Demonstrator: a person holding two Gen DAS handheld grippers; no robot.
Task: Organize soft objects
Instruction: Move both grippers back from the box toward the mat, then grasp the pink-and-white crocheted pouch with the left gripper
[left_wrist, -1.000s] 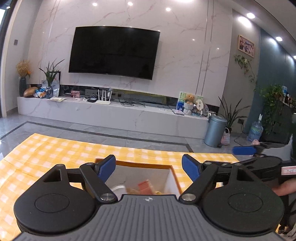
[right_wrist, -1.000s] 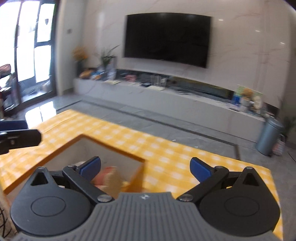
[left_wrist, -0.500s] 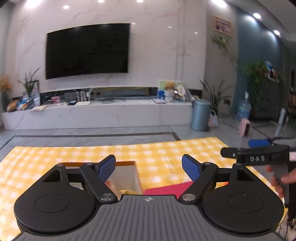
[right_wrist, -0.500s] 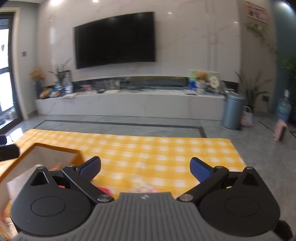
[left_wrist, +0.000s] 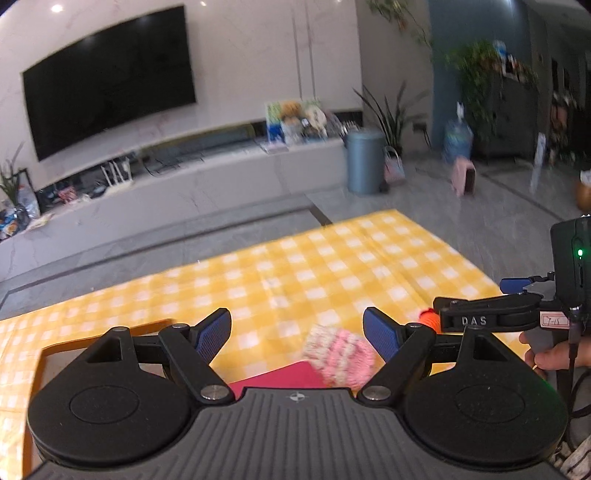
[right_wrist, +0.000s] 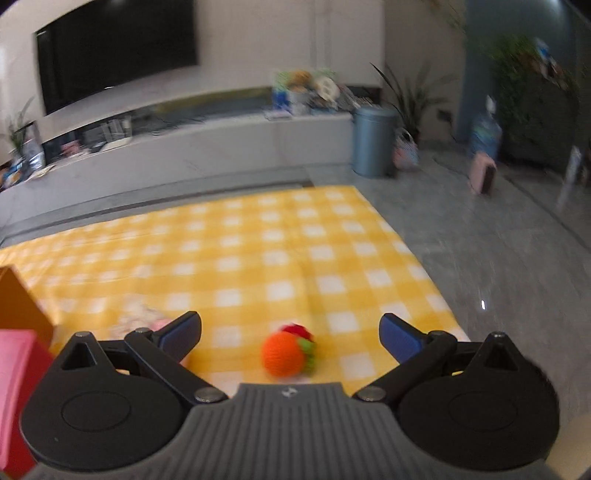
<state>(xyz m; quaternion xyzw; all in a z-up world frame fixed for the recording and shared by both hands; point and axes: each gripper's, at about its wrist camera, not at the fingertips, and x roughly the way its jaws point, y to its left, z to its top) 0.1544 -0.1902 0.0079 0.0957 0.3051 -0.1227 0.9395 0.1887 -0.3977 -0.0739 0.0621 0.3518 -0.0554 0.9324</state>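
Two soft toys lay on the checked cloth (right_wrist: 258, 236) near its right edge: one pink knit piece (left_wrist: 341, 354), one orange ball (right_wrist: 286, 352). Left gripper (left_wrist: 297, 334) and right gripper (right_wrist: 290, 332) both stood spread, empty. Since half a second earlier, both views had swung right off the one box (left_wrist: 48, 350).

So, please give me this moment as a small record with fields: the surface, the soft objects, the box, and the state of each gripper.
surface: yellow checked cloth
soft object 1: orange knitted toy with red and green parts, lying on the cloth between the open fingers of the right gripper
soft object 2: pink and white knitted piece, on the cloth ahead of the left gripper
flat item: red sheet, partly under the knitted piece
box: orange-edged box, to the left, contents hidden
left gripper: open, empty
right gripper: open, empty
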